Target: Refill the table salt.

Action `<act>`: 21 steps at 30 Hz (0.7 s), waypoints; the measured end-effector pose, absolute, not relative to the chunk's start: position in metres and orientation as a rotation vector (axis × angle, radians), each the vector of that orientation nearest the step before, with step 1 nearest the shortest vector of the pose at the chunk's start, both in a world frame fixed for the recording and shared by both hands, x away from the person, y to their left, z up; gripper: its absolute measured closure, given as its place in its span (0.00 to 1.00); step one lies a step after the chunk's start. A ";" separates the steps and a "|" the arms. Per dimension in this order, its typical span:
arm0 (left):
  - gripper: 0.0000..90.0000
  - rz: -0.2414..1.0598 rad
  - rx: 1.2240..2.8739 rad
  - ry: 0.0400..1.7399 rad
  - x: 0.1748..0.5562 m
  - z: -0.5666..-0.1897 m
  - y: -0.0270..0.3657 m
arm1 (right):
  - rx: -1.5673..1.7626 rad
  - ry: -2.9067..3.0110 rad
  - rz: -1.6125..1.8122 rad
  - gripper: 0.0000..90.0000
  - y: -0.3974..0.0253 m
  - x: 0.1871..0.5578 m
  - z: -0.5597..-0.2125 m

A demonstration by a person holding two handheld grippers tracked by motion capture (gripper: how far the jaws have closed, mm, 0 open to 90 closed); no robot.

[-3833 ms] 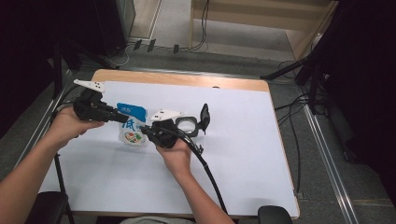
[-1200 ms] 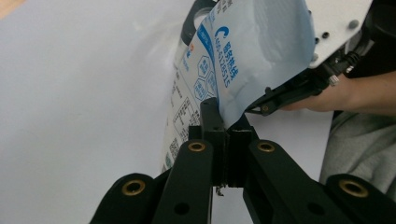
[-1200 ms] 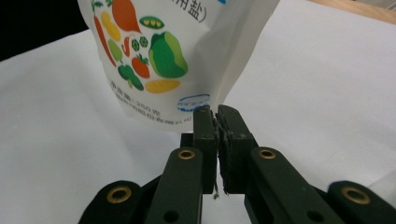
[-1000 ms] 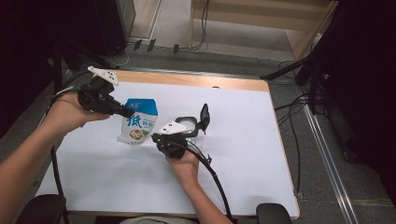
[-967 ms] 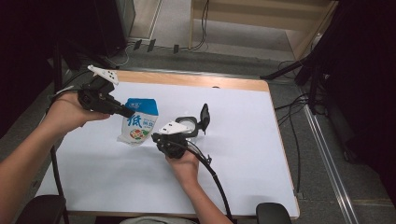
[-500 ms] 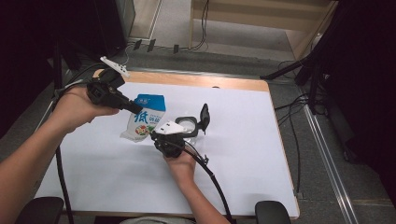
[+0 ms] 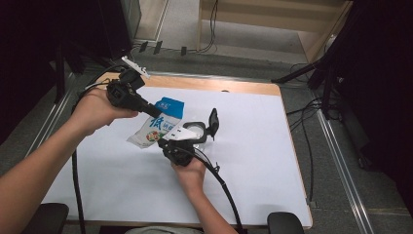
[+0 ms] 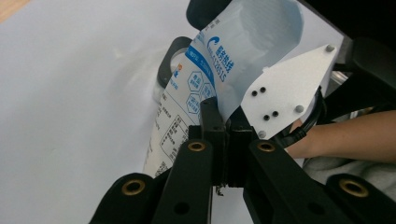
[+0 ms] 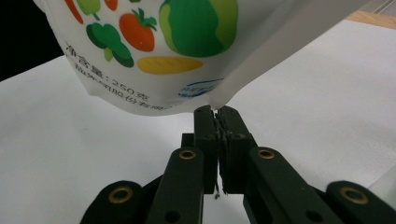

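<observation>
A printed stand-up pouch (image 7: 158,126) is held above the white worktop (image 7: 253,161), pinched at opposite edges by the closed left gripper (image 8: 223,122) and closed right gripper (image 9: 216,115). A black-rimmed object (image 7: 202,130) behind is partly hidden and hard to identify.

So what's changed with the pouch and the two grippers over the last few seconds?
The left gripper, shut on the pouch, has lifted that end up and toward the table's far side, so the pouch now hangs tilted instead of lying flat. The right gripper kept its pinch on the pouch's lower corner and barely moved. The black-rimmed container beside it stayed put on the white table.
</observation>
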State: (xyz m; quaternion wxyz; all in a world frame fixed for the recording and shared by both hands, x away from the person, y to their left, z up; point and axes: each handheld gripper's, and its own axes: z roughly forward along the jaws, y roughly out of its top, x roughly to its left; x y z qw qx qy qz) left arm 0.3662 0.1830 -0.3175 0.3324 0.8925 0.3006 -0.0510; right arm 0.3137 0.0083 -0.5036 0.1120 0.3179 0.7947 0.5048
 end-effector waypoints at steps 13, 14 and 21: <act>1.00 -0.141 2.319 0.782 0.356 -0.317 0.201 | 0.916 2.332 1.548 0.89 0.001 0.315 -0.501; 1.00 -0.140 2.313 0.792 0.356 -0.317 0.203 | 0.912 2.338 1.556 0.93 0.002 0.314 -0.500; 1.00 -0.151 2.324 0.791 0.355 -0.319 0.202 | 0.873 2.356 1.514 1.00 0.010 0.311 -0.500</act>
